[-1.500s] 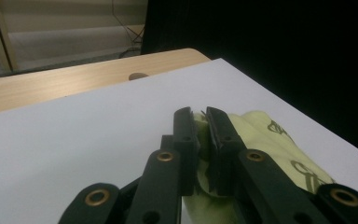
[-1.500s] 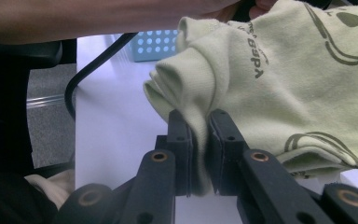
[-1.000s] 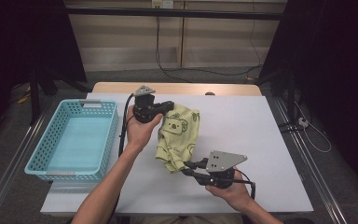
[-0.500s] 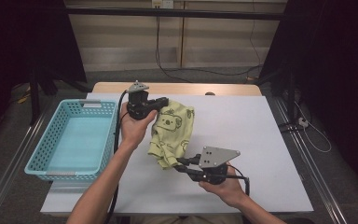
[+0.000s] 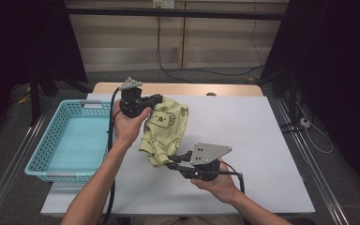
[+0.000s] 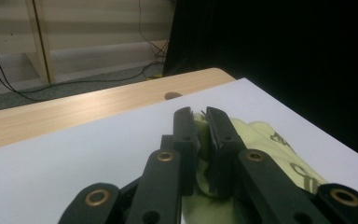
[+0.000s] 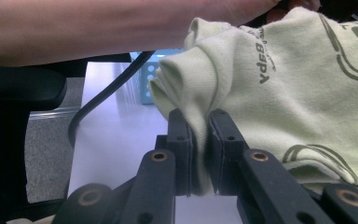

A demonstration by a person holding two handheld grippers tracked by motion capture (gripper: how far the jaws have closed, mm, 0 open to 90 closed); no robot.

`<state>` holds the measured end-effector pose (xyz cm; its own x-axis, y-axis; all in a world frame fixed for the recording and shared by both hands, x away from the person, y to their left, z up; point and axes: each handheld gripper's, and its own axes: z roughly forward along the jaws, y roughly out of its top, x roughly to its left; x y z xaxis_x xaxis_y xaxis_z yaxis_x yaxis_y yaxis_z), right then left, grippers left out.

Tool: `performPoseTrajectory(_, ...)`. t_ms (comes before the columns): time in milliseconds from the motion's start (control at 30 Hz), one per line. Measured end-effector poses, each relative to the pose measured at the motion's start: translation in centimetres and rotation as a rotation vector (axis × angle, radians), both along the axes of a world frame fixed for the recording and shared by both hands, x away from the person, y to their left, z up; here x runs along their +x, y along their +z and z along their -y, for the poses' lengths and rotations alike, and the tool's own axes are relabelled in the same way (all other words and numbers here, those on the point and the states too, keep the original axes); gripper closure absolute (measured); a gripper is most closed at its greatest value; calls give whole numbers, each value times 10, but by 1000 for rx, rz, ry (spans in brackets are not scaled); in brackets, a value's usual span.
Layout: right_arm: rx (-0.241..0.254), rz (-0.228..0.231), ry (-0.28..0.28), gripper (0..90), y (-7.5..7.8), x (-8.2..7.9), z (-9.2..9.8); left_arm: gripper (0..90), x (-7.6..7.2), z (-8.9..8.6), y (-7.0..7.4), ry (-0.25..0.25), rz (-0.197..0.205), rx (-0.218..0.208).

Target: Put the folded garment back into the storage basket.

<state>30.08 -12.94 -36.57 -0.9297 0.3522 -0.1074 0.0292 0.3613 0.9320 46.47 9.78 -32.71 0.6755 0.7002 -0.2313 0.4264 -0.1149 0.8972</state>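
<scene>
A folded pale green garment (image 5: 165,127) with a koala print hangs between my two grippers above the white table (image 5: 243,126). My left gripper (image 5: 157,99) is shut on its far upper edge; in the left gripper view the green cloth (image 6: 256,135) is pinched between the black jaws (image 6: 200,116). My right gripper (image 5: 171,162) is shut on the near lower fold, and the right gripper view shows the cloth (image 7: 279,79) clamped between its jaws (image 7: 199,121). The person's left forearm (image 7: 121,23) crosses above.
A light blue plastic basket (image 5: 51,150) stands at the left edge of the table. A strip of bare wood (image 5: 187,89) runs along the far side. Cables (image 5: 110,140) trail from both grippers. Dark curtains flank the table.
Both grippers have carried the garment leftward toward the basket and slightly up. The grips are unchanged.
</scene>
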Motion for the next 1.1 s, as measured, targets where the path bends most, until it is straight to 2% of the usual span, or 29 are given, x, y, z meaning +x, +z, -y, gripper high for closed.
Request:
performPoseTrajectory(300, 3, 8, 17, 805, 4, 5, -10, 835, 1, -14, 4, 27, 9, 4)
performPoseTrajectory(367, 4, 7, 22, 805, 4, 7, -12, 836, 0, -17, 5, 29, -2, 4)
performPoseTrajectory(433, 7, 6, 25, 805, 4, 8, -15, 836, 1, -20, 5, 38, 9, 1)
performPoseTrajectory(467, 4, 8, 29, 805, 5, 9, -16, 836, 0, -21, 5, 38, -4, -6)
performPoseTrajectory(533, 11, 10, 34, 805, 6, 11, -21, 836, 2, -25, 6, 45, 14, -3)
performPoseTrajectory(600, 13, 9, 38, 805, 7, 12, -23, 835, 2, -28, 8, 52, 12, -3)
performPoseTrajectory(733, 20, 12, 51, 805, 8, 14, -31, 836, 1, -36, 10, 61, 14, -1)
performPoseTrajectory(767, 19, 14, 57, 805, 8, 15, -33, 836, 0, -38, 10, 62, -1, -7)
performPoseTrajectory(800, 22, 21, 64, 805, 7, 16, -35, 835, 1, -40, 11, 68, 14, 4)
performPoseTrajectory(900, 25, 15, 71, 805, 7, 18, -40, 835, 1, -47, 11, 78, 13, 11)
performPoseTrajectory(1100, 37, 18, 86, 805, 10, 22, -52, 836, 0, -62, 13, 103, 16, -2)
